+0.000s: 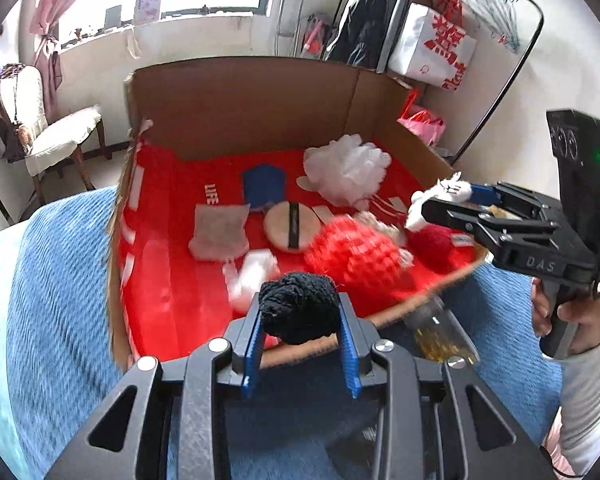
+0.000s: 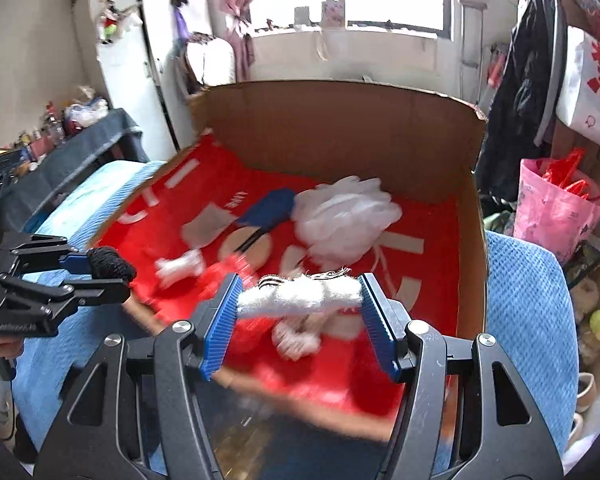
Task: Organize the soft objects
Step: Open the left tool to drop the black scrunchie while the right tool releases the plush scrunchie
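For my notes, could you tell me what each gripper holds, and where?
Left gripper clamps a black fuzzy ball across its sides; right gripper pinches a white plush toy by its ends.

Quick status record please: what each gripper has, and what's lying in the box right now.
left gripper: shut on a black knitted soft ball
right gripper: shut on a white fluffy plush piece
container: open cardboard box with red lining, on a blue knitted blanket
in box: white mesh bath pouf, blue flat pad, round tan puff with black strap, grey square cloth, red knobbly soft ball
image quality: motion blur near the box front
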